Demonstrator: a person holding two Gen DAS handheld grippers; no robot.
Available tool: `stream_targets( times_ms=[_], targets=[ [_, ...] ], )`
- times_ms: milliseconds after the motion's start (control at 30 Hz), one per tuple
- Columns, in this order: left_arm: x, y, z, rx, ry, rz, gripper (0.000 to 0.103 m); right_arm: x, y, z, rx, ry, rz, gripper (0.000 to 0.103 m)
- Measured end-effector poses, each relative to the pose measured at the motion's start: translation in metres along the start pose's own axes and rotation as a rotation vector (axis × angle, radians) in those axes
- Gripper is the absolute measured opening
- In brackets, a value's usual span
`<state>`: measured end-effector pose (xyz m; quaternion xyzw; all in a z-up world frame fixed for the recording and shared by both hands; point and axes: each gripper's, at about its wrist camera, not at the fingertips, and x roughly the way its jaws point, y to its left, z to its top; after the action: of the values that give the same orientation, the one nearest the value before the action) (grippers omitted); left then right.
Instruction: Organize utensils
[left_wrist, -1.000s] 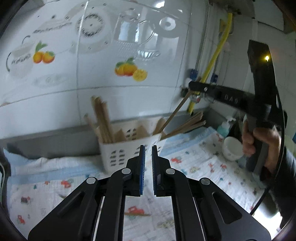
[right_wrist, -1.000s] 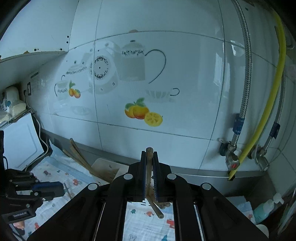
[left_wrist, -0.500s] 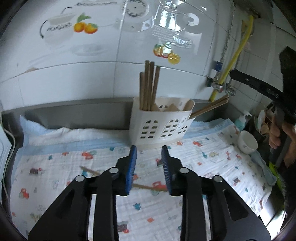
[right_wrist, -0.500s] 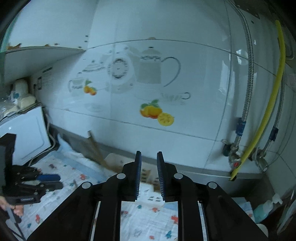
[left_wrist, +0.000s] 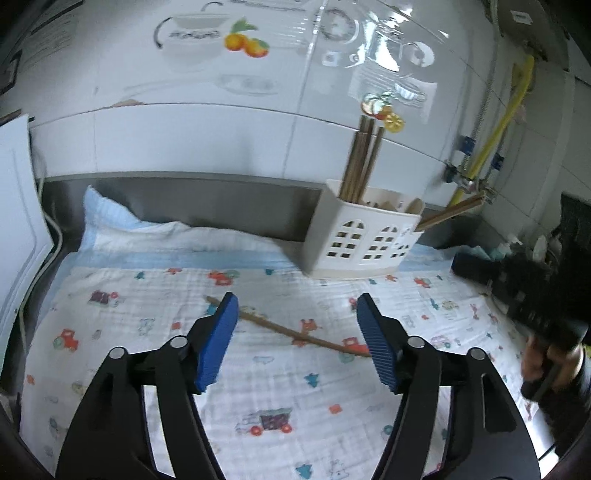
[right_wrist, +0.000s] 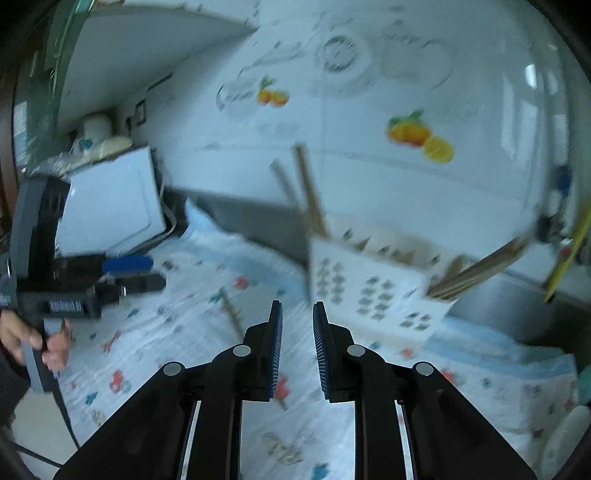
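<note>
Since the earlier frames, the left gripper (left_wrist: 295, 332) has been brought lower over the printed cloth (left_wrist: 295, 391), and its jaws have just been opening; they are now spread wide, with nothing pressed between them. One wooden chopstick (left_wrist: 288, 331) is seen lying flat on the cloth beyond them. The right gripper (right_wrist: 297, 343) is parted only narrowly and is empty. More chopsticks are kept in the white holder (left_wrist: 364, 240) near the wall.
</note>
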<state>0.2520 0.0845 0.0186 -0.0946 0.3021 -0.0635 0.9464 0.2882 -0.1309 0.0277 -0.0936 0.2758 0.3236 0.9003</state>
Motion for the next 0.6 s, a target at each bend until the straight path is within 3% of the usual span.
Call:
stream_targets(
  times_ms=[300, 600],
  targets=[
    [-0.004, 0.028, -0.016, -0.059, 0.007, 0.046, 0.079, 0.063, 0.02, -0.04, -0.039, 0.166, 0.095, 0.017],
    [0.004, 0.049, -0.03, -0.099, 0.041, 0.074, 0.081, 0.106, 0.014, -0.071, -0.072, 0.286, 0.08, 0.017]
  ],
)
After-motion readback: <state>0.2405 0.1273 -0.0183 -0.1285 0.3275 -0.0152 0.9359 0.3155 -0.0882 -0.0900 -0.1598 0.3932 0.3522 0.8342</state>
